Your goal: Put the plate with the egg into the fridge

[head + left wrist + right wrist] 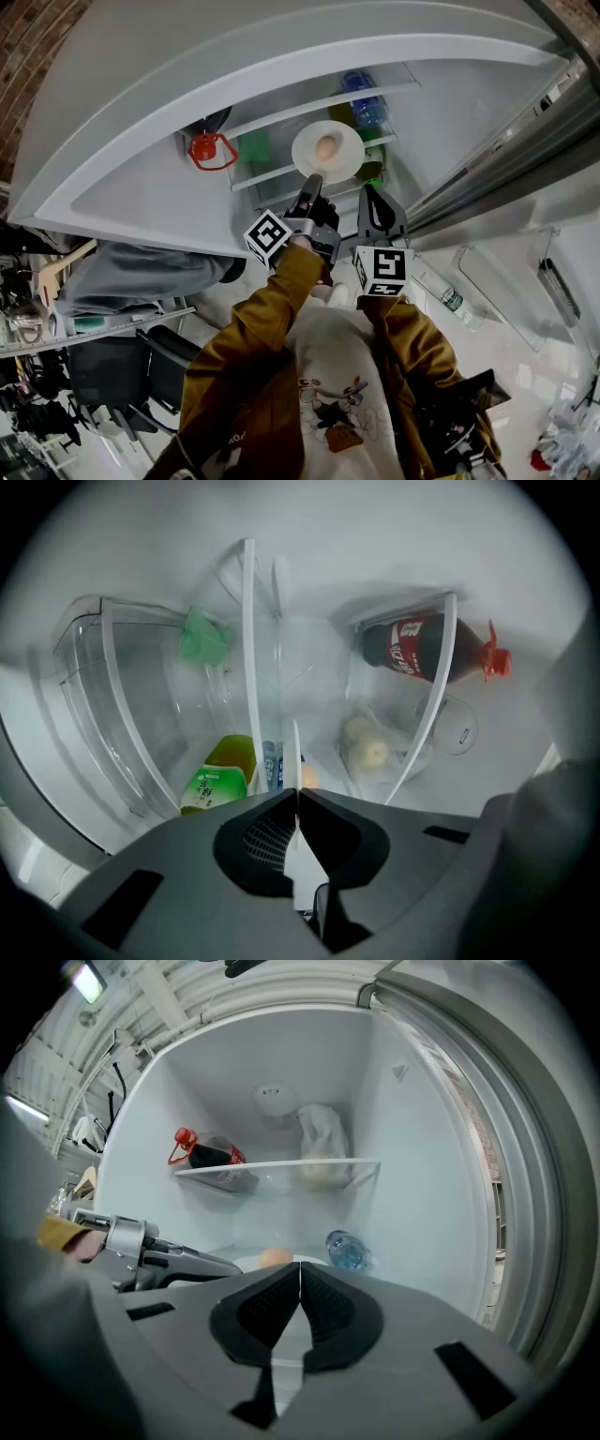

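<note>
Left tongs (312, 183) level, gripping plate (350, 155)

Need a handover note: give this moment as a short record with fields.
fridge: door open
left gripper: shut on plate, at its rim
egg: on plate
plate place: reaching into fridge
plate set down: cannot tell
right gripper: shut, empty, beside left gripper
also in fridge: dark bottle, green bottle, water bottle

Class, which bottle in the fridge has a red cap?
The dark cola bottle lying on the upper shelf. The other two are a green bottle and a blue water bottle.
</note>
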Demonstrator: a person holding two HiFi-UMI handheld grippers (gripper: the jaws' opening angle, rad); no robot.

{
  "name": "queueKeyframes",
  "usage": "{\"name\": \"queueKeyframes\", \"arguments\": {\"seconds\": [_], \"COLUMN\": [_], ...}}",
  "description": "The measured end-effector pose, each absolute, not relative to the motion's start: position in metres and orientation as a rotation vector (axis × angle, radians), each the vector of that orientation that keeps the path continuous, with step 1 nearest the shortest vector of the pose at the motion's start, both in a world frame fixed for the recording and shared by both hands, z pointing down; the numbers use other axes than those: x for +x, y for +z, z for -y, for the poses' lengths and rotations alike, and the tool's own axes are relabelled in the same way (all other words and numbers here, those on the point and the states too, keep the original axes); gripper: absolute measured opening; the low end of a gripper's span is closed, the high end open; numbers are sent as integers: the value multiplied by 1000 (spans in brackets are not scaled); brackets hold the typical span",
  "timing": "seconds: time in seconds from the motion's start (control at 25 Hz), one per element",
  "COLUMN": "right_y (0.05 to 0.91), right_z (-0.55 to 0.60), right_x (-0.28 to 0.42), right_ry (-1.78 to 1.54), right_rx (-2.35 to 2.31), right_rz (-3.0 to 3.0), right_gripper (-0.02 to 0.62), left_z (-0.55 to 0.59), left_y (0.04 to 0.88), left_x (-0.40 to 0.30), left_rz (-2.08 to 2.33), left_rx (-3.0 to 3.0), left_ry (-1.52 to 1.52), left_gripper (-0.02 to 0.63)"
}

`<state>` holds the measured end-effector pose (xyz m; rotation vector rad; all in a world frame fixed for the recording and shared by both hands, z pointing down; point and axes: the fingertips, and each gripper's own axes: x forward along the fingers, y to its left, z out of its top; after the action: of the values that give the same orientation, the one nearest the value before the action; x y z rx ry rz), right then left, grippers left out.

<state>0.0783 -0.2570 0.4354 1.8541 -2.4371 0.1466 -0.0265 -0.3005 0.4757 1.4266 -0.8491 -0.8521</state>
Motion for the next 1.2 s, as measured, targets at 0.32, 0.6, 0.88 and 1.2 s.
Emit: {"name": "queueKeyframes", "arguments": {"seconds": [0.32, 0.6, 0.88, 1.2], "right_y": [436, 439, 440, 445], "right_z": [268, 275, 282, 288], "right_x": [77, 77, 76, 75], "right_ry": [145, 151, 154, 171], "right_rx": [1832, 1831, 1830, 1824], "right_rz": [2450, 2442, 2442, 2437], "right_gripper": [6, 5, 5, 5], "left_z": [307, 313, 318, 322], "left_y": [478, 481, 480, 482], "left_x": [-27, -28, -29, -30], "left_rz": [861, 876, 870, 883], "left_rx": [1423, 1420, 1403, 1402], "left_ry": [-855, -857, -877, -874], "left_gripper": [17, 17, 17, 17]}}
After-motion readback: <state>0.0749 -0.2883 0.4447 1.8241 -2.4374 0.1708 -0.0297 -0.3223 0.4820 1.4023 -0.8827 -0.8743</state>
